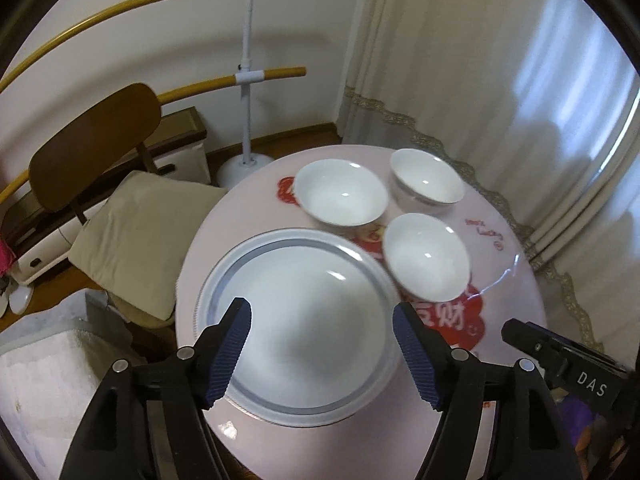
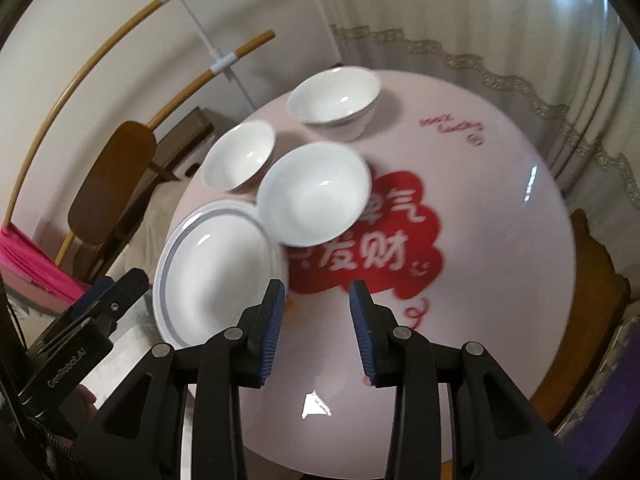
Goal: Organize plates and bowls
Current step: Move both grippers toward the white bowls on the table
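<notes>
From the left wrist camera, the near edge of the round pink table is cut off behind the black gripper arms, and the red printed design on its glossy top is partly covered by crockery and too blurred to read. The left gripper hangs above a large white plate with a grey ring near its rim; the jaws stand wide apart and hold nothing, their ribbed blue pads facing each other across the plate. Beyond the plate sit three smooth white bowls: a near bowl just beside the plate's far right rim, a left bowl and a far bowl close to the cream curtain. A wooden chair with a beige cushion stands left of the table, a white stand with bamboo-coloured bars behind it. The right gripper's tip pokes in at lower right.

From the right wrist camera, the right gripper hovers over bare tabletop near the red print, its jaws moderately apart and empty. The plate lies at the table's left edge, its near rim hidden by the gripper. The near bowl looks to overlap the plate's rim; whether they touch cannot be told. The left bowl and far bowl lie beyond. The left gripper's body enters at lower left, its jaws unseen here.
</notes>
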